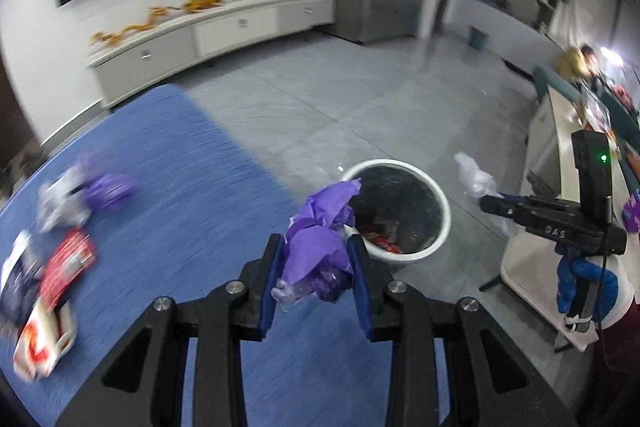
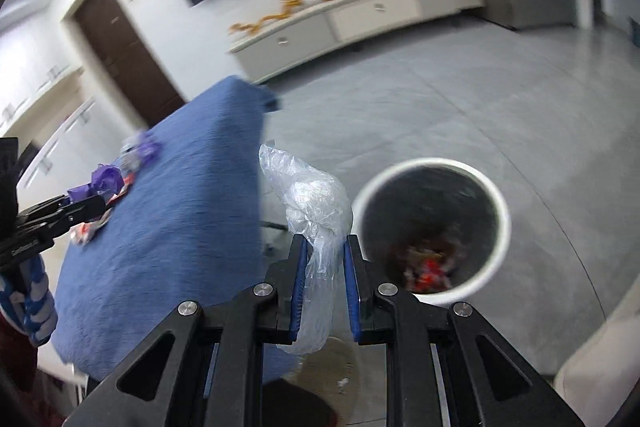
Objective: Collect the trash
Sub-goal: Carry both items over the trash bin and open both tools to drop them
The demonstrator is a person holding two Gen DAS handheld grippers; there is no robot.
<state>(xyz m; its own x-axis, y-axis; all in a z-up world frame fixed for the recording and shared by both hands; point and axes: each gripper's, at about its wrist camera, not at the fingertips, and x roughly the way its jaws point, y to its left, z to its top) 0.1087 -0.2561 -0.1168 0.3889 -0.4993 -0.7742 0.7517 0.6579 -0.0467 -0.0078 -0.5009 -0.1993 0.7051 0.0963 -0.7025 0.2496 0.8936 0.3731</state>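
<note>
My left gripper (image 1: 315,247) is shut on a crumpled purple wrapper (image 1: 320,243), held over the table's edge just short of the white trash bin (image 1: 436,195). My right gripper (image 2: 325,247) is shut on a clear crumpled plastic bag (image 2: 312,203), just left of the bin (image 2: 502,227), which has colourful trash at its bottom. In the left wrist view the right gripper (image 1: 486,201) shows at the right with the clear bag (image 1: 474,175). In the right wrist view the left gripper (image 2: 98,203) shows at the left with the purple wrapper (image 2: 100,181).
The blue-covered table (image 1: 180,167) carries more trash: a purple and white wrapper (image 1: 92,191), a red packet (image 1: 66,267) and a white and red cup (image 1: 40,343). A white cabinet (image 1: 536,187) stands right of the bin. Grey tiled floor (image 1: 360,99) lies beyond.
</note>
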